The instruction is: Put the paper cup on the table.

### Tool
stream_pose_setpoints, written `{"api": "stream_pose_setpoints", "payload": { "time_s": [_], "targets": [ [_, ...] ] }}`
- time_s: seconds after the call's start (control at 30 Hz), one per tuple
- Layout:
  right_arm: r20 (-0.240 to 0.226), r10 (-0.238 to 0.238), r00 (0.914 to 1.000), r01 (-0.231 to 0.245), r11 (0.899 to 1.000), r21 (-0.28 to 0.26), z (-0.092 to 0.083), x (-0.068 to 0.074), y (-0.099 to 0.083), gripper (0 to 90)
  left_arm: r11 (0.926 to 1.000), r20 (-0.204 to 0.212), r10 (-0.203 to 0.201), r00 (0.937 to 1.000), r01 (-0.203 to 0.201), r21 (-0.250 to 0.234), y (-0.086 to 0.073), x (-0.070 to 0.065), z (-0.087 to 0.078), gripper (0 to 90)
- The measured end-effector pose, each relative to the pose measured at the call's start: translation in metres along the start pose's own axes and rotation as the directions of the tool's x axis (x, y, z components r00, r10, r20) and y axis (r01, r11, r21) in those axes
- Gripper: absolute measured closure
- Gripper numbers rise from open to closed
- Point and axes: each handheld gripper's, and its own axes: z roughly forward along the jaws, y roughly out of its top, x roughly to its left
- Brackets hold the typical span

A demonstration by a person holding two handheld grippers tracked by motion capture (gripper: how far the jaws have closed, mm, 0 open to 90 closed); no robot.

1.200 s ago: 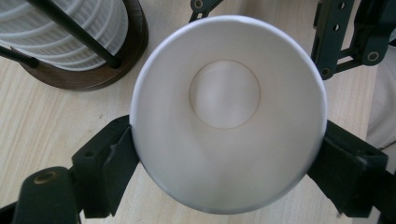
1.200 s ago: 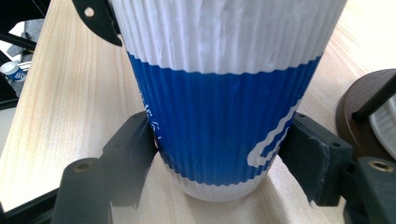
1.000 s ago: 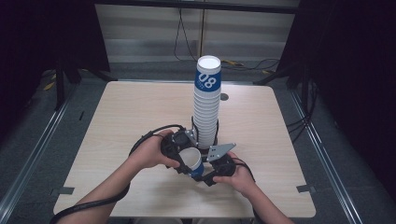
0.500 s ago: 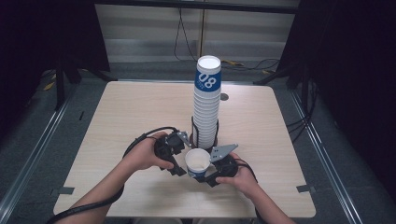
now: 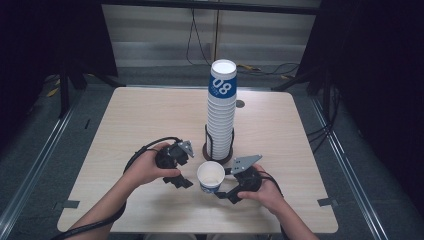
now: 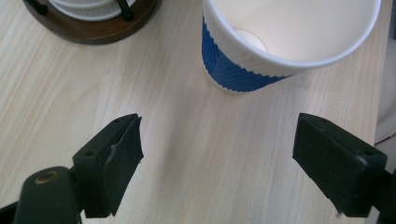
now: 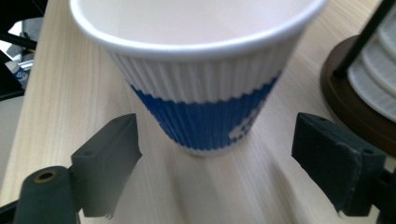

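L tongs (image 5: 178, 181) are sitting at the left of the bench (image 5: 130, 120), jaws parted w/ nothing between them. In the left gripper view they're aiming at bare wood just short of the paper cup (image 6: 280, 42), so they're waiting off to the side, prob. so as not to knock it.

Center: the single blue-and-white ribbed paper cup (image 5: 210, 177) is standing upright on the bench, mouth up, just in front of the cup holder base (image 5: 218, 152). That dark round base w/ thin black posts is keeping the tall cup stack (image 5: 221, 112) from tipping. The loose cup is sitting apart from the stack, likely so it can be handled w/o disturbing the rest.

R tongs (image 5: 226, 192) are right beside the cup; their jaws have just been opening. In the right gripper view the cup (image 7: 205, 84) is sitting between the 2 pads but neither is pressing on it, gaps showing on both sides. So it's released and standing on its own base, w/ the R hand (image 5: 267, 192) close by, prob. to steady it if it wobbles.
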Motion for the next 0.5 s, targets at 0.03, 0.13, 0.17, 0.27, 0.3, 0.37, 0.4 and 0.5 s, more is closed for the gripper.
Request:
{"api": "stream_pose_setpoints", "payload": {
  "time_s": [0.03,0.13,0.17,0.27,0.3,0.37,0.4,0.5],
  "targets": [
    [0.008,0.003,1.0,-0.003,1.0,-0.001,-0.003,0.0,-0.001,14.4,1.0,-0.002,-0.002,1.0,0.002,-0.004,-0.003,0.0,0.0,15.6],
    [0.022,0.011,0.9997,-0.011,1.0,0.005,-0.012,-0.002,-0.007,14.3,0.9999,-0.001,-0.01,0.9999,0.01,-0.003,-0.011,0.002,0.002,15.6],
    [0.03,0.013,0.9995,-0.013,1.0,0.012,-0.015,-0.002,-0.009,14.3,0.9999,-0.002,-0.014,0.9999,0.014,0.003,-0.013,0.003,0.002,15.6],
    [0.04,0.029,0.9988,-0.03,0.999,0.02,-0.024,-0.004,-0.018,14.3,0.999,-0.009,-0.045,0.9989,0.045,-0.007,-0.026,0.005,0.004,15.7],
    [0.044,0.032,0.9985,-0.033,0.999,0.022,-0.026,-0.005,-0.02,14.3,0.999,-0.009,-0.045,0.9989,0.045,-0.007,-0.026,0.005,0.004,15.7],
    [0.051,0.034,0.9981,-0.035,0.999,0.02,-0.027,-0.005,-0.021,14.3,0.9982,-0.013,-0.059,0.9982,0.059,-0.007,-0.032,0.006,0.005,15.7],
    [0.057,0.038,0.9977,-0.039,0.999,0.017,-0.028,-0.006,-0.022,14.3,0.9981,-0.017,-0.061,0.998,0.061,-0.008,-0.035,0.007,0.005,15.7],
    [0.063,0.045,0.997,-0.047,0.999,0.026,-0.034,-0.008,-0.025,14.3,0.9969,-0.017,-0.074,0.9971,0.073,-0.028,-0.044,0.009,0.004,15.7]
  ]
}}
